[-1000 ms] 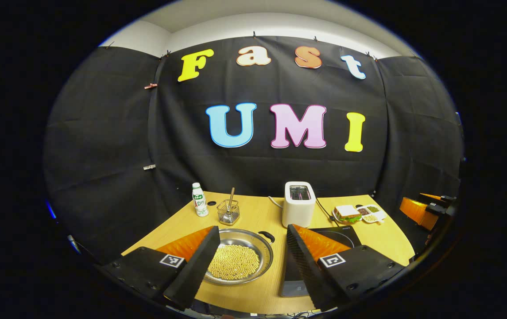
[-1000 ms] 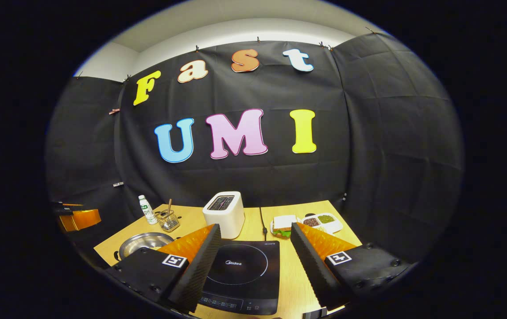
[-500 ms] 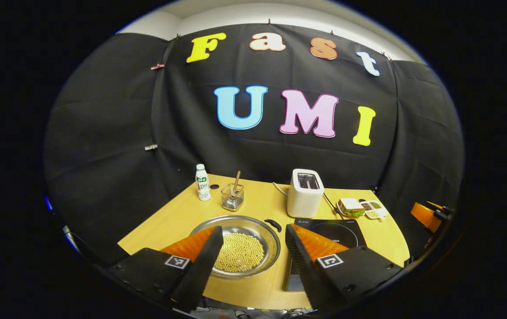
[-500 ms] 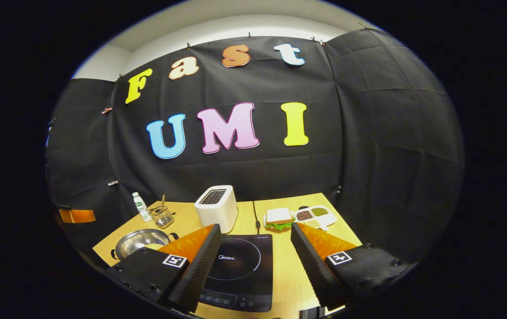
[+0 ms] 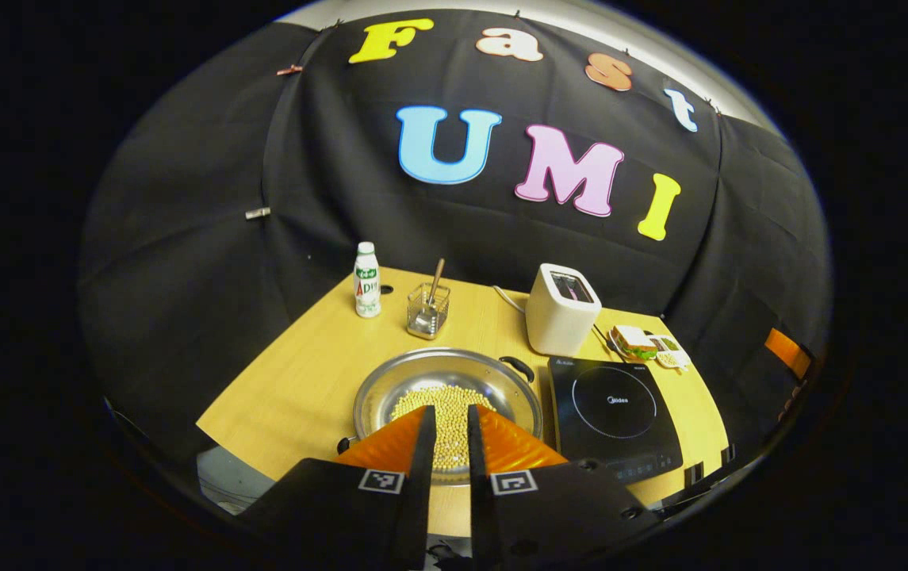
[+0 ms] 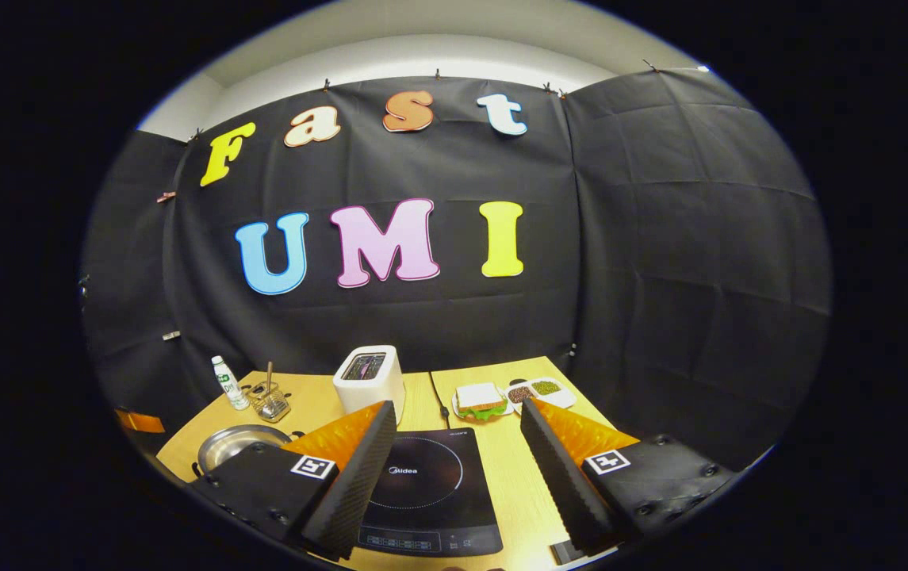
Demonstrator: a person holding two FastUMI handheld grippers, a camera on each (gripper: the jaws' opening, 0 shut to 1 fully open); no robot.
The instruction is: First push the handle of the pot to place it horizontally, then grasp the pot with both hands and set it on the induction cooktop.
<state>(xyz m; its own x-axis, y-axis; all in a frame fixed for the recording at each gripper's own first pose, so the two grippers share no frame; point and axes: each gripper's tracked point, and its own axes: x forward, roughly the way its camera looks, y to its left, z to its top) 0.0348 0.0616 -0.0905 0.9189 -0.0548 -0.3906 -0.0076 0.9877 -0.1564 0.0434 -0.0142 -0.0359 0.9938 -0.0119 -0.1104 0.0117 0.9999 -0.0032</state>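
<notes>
Jaws: left gripper (image 5: 447, 432) nearly closed over pot (image 5: 447, 396) | right gripper (image 6: 454, 444) wide open above cooktop (image 6: 430, 492)

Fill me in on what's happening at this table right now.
A person holds two grippers over a wooden table. The left gripper, fingers nearly together and gripping nothing, hangs over the near rim of a steel pot of yellow beans. The right gripper is open above the induction cooktop. The pot sits on the table beside the cooktop.

Left gripper view looks down over the pot (image 5: 447, 394); right gripper view faces the cooktop (image 6: 428, 492) lower; both share the counter (image 5: 303, 381).
</notes>
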